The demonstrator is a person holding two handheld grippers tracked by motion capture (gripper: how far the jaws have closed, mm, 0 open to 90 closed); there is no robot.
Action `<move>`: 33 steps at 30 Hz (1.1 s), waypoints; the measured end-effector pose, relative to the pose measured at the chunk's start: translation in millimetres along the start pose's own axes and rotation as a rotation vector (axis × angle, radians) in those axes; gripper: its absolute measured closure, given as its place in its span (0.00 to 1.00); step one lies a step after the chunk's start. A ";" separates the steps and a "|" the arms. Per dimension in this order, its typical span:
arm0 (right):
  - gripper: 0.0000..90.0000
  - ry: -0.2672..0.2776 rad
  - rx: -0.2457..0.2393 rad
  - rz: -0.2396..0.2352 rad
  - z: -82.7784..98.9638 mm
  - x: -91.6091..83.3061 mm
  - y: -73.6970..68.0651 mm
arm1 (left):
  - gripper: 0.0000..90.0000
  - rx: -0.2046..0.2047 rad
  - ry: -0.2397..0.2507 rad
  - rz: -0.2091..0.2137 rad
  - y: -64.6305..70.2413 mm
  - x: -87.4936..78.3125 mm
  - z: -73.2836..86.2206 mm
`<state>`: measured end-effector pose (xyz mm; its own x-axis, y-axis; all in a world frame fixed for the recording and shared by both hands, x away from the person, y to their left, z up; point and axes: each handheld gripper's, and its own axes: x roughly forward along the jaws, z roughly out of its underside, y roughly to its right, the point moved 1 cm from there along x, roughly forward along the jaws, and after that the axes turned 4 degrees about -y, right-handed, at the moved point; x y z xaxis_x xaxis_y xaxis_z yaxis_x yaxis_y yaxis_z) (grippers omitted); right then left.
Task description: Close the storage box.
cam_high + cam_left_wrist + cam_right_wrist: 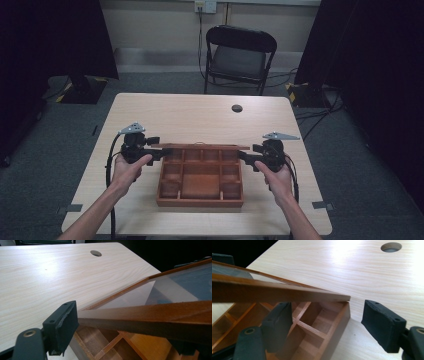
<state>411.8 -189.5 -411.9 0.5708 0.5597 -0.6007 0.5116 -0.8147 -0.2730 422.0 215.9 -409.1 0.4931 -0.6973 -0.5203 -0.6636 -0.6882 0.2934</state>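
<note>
both grippers at the raised lid of a wooden box, seen from my station.

the compartment box (200, 186) sits mid-table (200, 112) near the front edge, its glass-paned lid (200, 146) tilted up over the back. my left gripper (161, 152) has one jaw beside the lid's frame, the other hidden, so i cannot tell its grip; my right gripper (243, 155) stands released, jaws straddling the box's corner.

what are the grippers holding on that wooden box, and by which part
Nothing is clamped. The raised lid lies across the open jaws of the left gripper and right gripper, at its side edges.
</note>
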 end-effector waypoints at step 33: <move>0.43 0.057 0.005 -0.052 -52.1 -33.4 4.0 | 0.19 0.054 -0.033 -0.037 10.7 -6.1 2.9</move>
<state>428.2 -203.6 -353.7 0.5792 0.6091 -0.5418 0.5387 -0.7848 -0.3064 410.3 213.3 -405.0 0.4995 -0.6637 -0.5568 -0.6748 -0.7011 0.2303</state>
